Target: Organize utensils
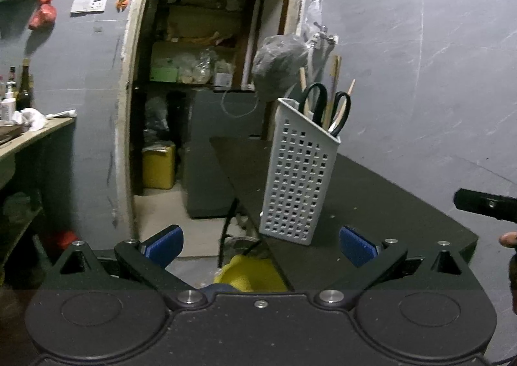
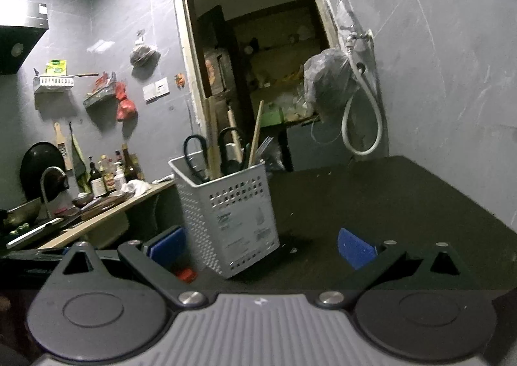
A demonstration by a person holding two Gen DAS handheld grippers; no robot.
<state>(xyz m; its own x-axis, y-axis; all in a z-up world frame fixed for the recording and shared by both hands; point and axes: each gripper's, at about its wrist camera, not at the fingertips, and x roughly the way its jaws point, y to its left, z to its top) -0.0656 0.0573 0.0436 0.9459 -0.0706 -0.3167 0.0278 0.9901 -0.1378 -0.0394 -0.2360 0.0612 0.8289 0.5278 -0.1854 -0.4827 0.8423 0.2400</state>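
Biggest worry from where I stand: the white perforated caddy [image 1: 299, 168] sits right at the near-left edge of the dark table [image 1: 387, 198], w/ floor showing just past it in the lower centre of the left-wrist view. A sideways nudge from either tool could tip it or shove it off, and it looks top-heavy. The black-handled scissors [image 1: 326, 110] and several wooden sticks [image 1: 336, 81] poke well above the rim, so a finger catching those handles would lever the whole thing over. Looks like light plastic, prob. slides easily on that surface.

No loose utensils visible on the table in either view, so the sorting seems mostly done; can't tell what's left.

Left gripper [image 1: 260, 246]: blue pads spread wide, nothing between them, low in frame, aimed at the caddy's base and the table edge, close but not touching. Right gripper [image 2: 260, 246]: also spread wide and empty, level, pointed across the table w/ the caddy [image 2: 226, 207] centre-left of frame, near its left finger. A fingertip [image 1: 509, 239] shows at the right edge of the left-wrist view.
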